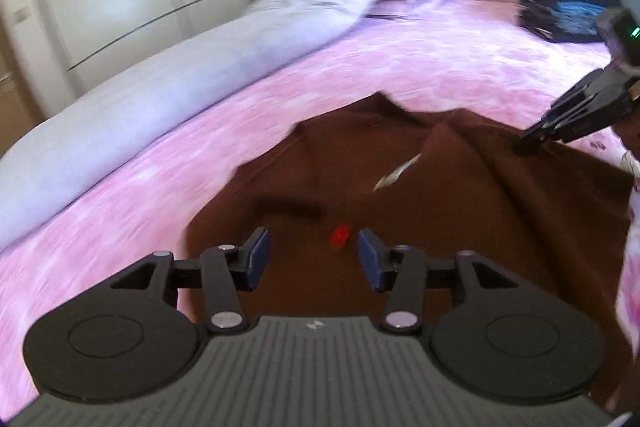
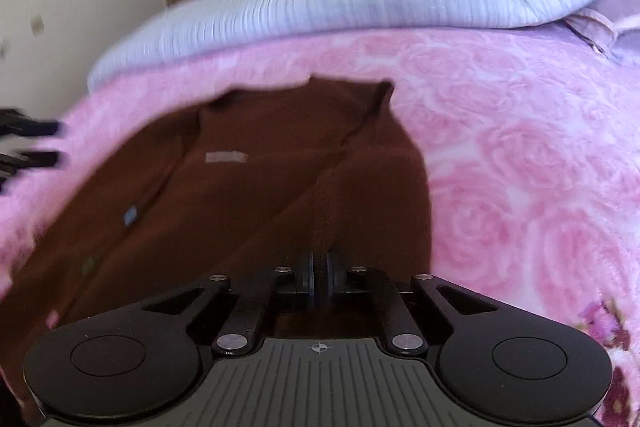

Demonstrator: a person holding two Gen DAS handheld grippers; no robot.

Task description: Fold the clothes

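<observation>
The left wrist view alone shows a dark folded stack [image 1: 568,7] far beyond the left claw [image 1: 314,259], which hangs partly spread and empty over the brown garment [image 1: 400,227], while the right claw [image 2: 319,277] pinches that garment's edge on the pink blanket [image 2: 520,147].

The left matte black plastic gripper [image 1: 314,257] has blue pads on its fingers [image 1: 258,253], silver pivot screws, two round discs and a ribbed grey body with a small white mark; the right matte black plastic gripper [image 2: 319,277] matches, bearing a crosshair mark
</observation>
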